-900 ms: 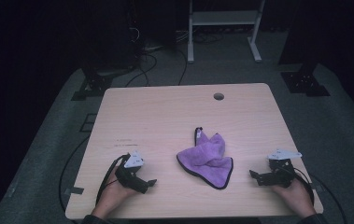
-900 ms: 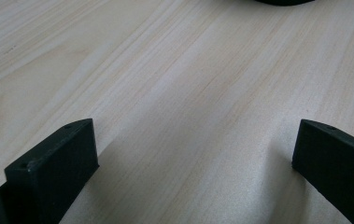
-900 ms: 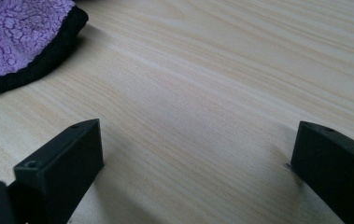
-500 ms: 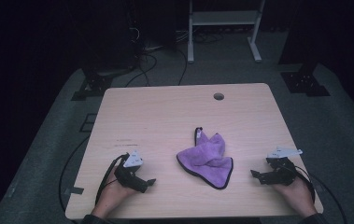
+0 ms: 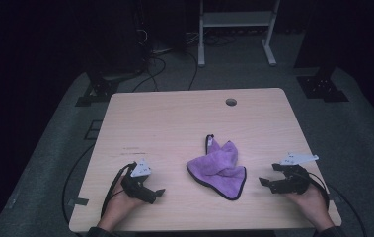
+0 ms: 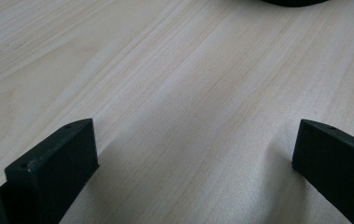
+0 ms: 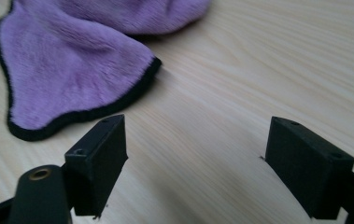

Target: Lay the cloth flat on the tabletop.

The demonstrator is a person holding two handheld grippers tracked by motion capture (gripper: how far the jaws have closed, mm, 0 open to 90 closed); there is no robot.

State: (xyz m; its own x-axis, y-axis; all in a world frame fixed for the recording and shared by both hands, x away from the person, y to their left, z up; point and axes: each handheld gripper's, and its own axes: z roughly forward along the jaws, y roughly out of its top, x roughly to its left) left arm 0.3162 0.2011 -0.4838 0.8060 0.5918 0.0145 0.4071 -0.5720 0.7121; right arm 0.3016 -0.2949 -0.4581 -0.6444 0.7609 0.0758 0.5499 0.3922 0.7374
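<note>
A crumpled purple cloth (image 5: pixel 219 168) with a black hem lies on the light wooden table (image 5: pixel 174 123), near its front middle. My left gripper (image 5: pixel 156 193) rests low on the table to the cloth's left, its jaws pointing right toward the cloth. In the left gripper view, the left gripper (image 6: pixel 195 128) stands open over bare wood. My right gripper (image 5: pixel 266 183) sits to the cloth's right, pointing left at it. In the right gripper view, the right gripper (image 7: pixel 197 122) is open with nothing between its jaws, and the cloth (image 7: pixel 72 70) lies just ahead to the left.
A round cable hole (image 5: pixel 231 102) sits near the table's far edge. Beyond the table, a white metal stand (image 5: pixel 236 24) and black stand feet (image 5: pixel 322 86) rest on the grey floor. Cables trail off the table's left side.
</note>
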